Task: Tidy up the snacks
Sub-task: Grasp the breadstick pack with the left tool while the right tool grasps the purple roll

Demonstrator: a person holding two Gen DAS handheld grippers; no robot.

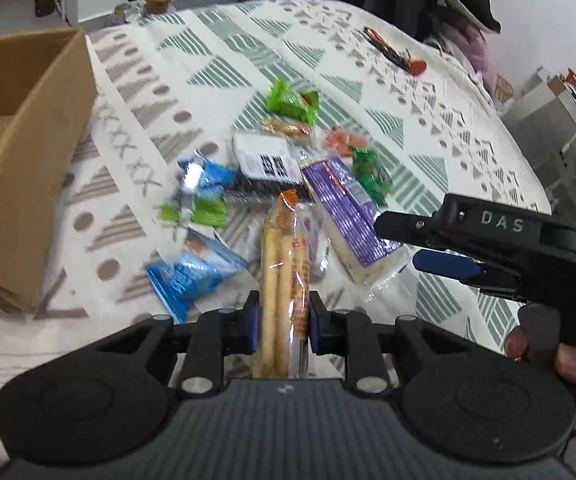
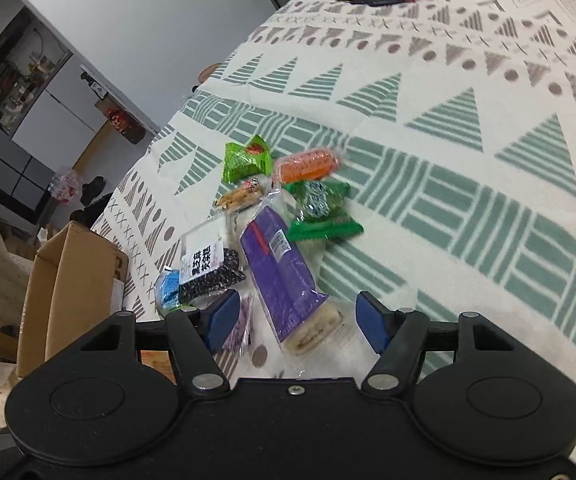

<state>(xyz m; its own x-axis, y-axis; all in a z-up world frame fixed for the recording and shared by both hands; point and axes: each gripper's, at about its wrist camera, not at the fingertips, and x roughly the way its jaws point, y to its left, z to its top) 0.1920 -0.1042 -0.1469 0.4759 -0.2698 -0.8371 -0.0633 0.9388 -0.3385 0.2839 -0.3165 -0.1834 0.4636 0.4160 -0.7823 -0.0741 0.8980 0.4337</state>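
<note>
The left gripper (image 1: 281, 322), low at centre frame in its own wrist view, has its blue-padded jaws drawn close and clamped on a pack of breadsticks (image 1: 281, 264) that stands up between them. At the right edge of that view the right gripper (image 1: 416, 242) reaches in toward the middle, one black finger above one blue pad, with the person's right hand (image 1: 544, 344) wrapped round its grip. In its own view the right gripper (image 2: 296, 322) has its jaws spread wide, gripping nothing.
</note>
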